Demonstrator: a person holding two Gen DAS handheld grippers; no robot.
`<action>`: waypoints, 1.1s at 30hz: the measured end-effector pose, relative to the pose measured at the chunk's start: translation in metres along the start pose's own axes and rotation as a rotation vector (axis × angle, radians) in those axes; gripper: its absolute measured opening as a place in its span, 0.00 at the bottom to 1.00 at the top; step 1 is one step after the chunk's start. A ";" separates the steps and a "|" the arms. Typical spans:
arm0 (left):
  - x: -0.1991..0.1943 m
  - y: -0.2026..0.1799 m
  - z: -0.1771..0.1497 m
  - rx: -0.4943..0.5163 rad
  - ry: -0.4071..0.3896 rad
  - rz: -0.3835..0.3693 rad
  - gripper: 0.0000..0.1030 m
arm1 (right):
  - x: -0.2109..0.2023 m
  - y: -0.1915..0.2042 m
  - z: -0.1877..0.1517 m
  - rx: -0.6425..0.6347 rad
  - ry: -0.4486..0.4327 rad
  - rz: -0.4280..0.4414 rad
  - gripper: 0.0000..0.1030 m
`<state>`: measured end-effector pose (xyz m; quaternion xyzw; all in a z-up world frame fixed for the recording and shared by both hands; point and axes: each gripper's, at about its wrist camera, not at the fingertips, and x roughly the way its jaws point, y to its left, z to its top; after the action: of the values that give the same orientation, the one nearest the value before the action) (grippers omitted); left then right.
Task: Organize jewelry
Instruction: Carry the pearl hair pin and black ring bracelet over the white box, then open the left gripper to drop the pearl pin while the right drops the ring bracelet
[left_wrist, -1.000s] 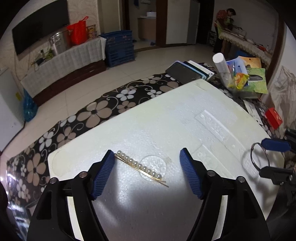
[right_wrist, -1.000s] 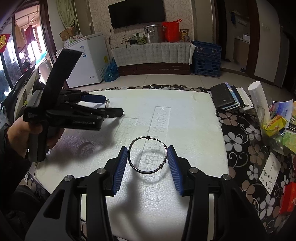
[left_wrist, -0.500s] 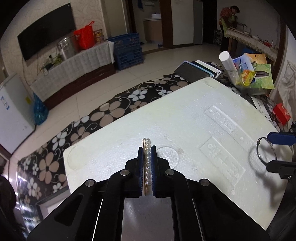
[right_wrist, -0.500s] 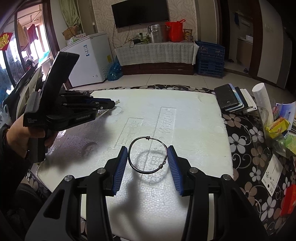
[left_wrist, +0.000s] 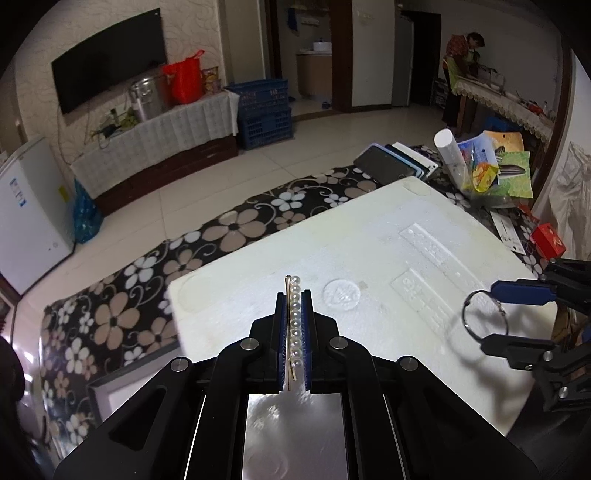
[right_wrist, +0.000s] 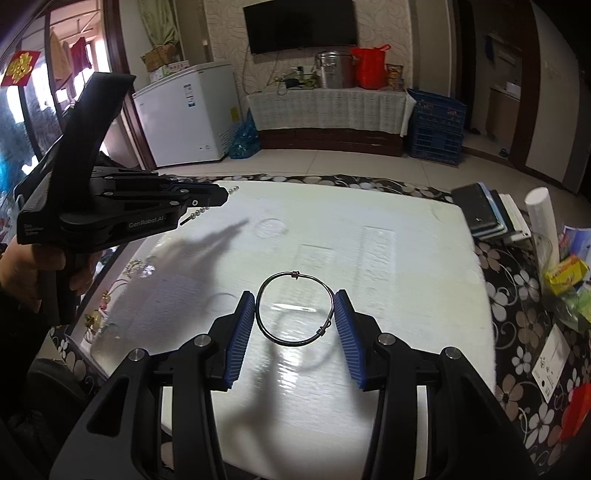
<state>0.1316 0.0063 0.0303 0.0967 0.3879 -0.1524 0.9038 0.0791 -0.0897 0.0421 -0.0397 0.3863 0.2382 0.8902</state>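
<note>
**Pearls pinched, bangle barely held**

Left wrist view: pearl hairpin (left_wrist: 293, 325) sits lengthwise between the clenched left tongs (left_wrist: 293, 295), lifted off the white foam board (left_wrist: 388, 236) that covers the desk. Its gold wire lies against one pad and the beads against the other, the far tip poking out past the fingertips. Such a thin, rounded thing could roll or slide out sideways if the grip eases or the hand tilts sharply, and a hard squeeze might bend the wire. Off to the right, the bangle (left_wrist: 484, 314) shows only edge-on.

Right wrist view: here the bangle (right_wrist: 295, 308) appears as a full dark ring, spanned across its width by the right tongs (right_wrist: 295, 314), both blue pads touching its rim and its shadow falling on the foam below. That hold looks the riskier one to me; a springy hoop caught at two points can swivel, or pop free and drop. This view also shows the left tongs (right_wrist: 221, 192) from outside, held over the board's far-left corner, with pearls peeking out of the tip and tail, which the other camera cannot convey.
</note>
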 end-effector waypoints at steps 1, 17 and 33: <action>-0.005 0.005 -0.004 -0.009 -0.002 0.006 0.07 | 0.001 0.005 0.001 -0.006 -0.001 0.004 0.44; -0.052 0.104 -0.067 -0.162 0.010 0.084 0.07 | 0.030 0.143 0.017 -0.178 0.029 0.224 0.44; 0.013 0.180 -0.138 -0.252 0.162 0.087 0.07 | 0.091 0.250 -0.026 -0.367 0.234 0.240 0.43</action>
<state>0.1101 0.2124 -0.0627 0.0112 0.4711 -0.0549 0.8803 0.0013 0.1603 -0.0122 -0.1822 0.4391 0.4020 0.7826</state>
